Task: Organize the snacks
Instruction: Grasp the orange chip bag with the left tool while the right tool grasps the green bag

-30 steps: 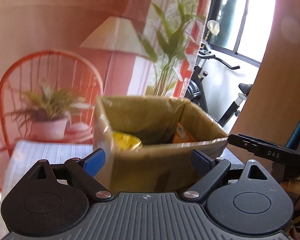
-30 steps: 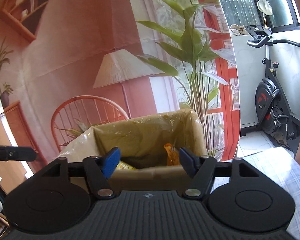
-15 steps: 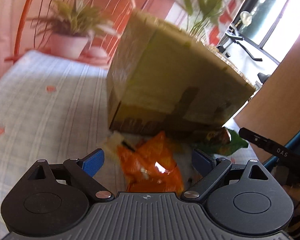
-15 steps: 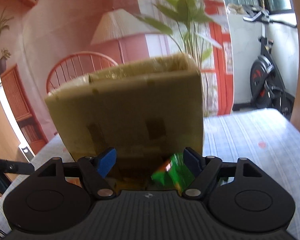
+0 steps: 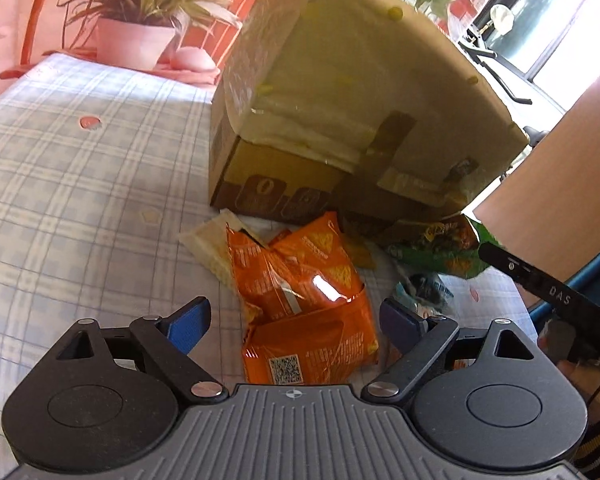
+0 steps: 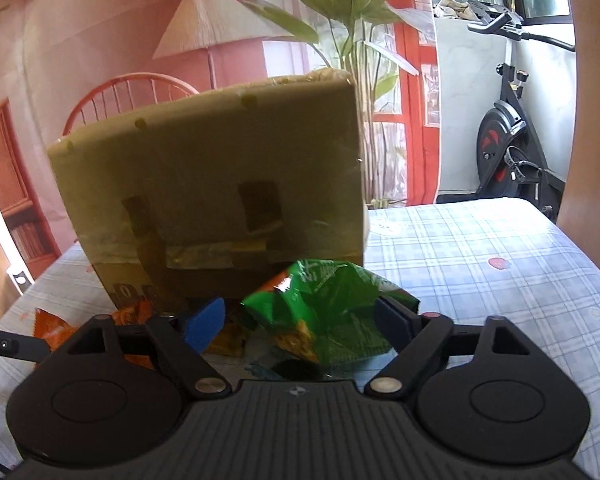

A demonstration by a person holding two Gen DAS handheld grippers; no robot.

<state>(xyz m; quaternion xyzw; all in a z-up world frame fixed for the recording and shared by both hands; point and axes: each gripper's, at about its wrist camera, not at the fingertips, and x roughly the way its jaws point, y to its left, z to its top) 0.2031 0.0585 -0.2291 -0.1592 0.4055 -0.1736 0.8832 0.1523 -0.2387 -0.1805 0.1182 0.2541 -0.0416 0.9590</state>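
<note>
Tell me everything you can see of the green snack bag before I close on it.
The green snack bag is a crinkled, glossy foil packet with orange and yellow print, lying crumpled on the checked tablecloth just in front of the cardboard box. It sits between the fingers of the right gripper, whose jaws are opening; the pads do not look pressed on it. In the left wrist view it lies right of the orange packets.

Inside of the cardboard box [image 5: 340,92] hidden from both views; only its outer walls show. Small dark packet [image 5: 424,288] beside the orange snack bags [image 5: 300,280] too crumpled to identify. Lower part of the green bag [image 6: 332,312] covered by the gripper body. Print on every wrapper too small to read. Orange bags [image 6: 50,326] mostly hidden in the right view.
</note>
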